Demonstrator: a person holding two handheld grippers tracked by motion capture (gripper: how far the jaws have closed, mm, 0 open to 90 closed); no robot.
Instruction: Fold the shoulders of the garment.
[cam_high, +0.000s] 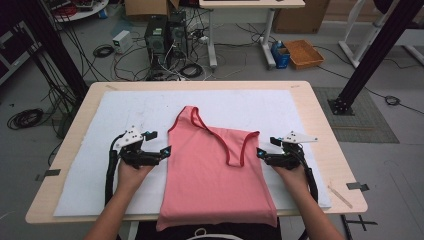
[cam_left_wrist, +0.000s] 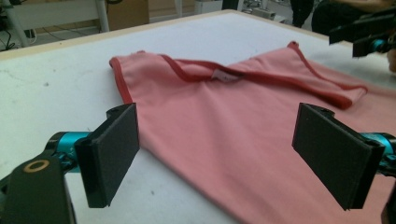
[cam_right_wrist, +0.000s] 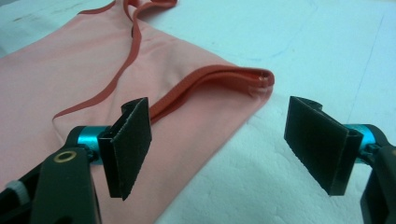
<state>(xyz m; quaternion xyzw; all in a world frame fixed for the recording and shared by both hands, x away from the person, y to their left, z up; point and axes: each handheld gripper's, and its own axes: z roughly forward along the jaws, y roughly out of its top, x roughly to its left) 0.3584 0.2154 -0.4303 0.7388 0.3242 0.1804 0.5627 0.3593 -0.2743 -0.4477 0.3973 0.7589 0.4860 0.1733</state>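
A pink tank top (cam_high: 215, 165) with red trim lies flat on the white mat (cam_high: 125, 115), its hem hanging over the table's front edge. One shoulder strap (cam_high: 190, 112) reaches toward the far side, and the other strap (cam_right_wrist: 261, 77) lies folded near the right side. My left gripper (cam_high: 161, 142) rests at the top's left edge, open, and its jaws frame the pink cloth (cam_left_wrist: 224, 116) without touching it. At the right edge my right gripper (cam_high: 265, 146) is open too. Its jaws stand wide apart just short of the folded strap, with cloth (cam_right_wrist: 70, 79) beneath the left jaw.
The mat covers most of the wooden table (cam_high: 320, 125). On the floor beyond it are computer towers (cam_high: 162, 32), loose cables, an orange basket (cam_high: 303, 53) and a desk leg (cam_high: 212, 37). Black frame posts (cam_high: 372, 55) stand at both sides.
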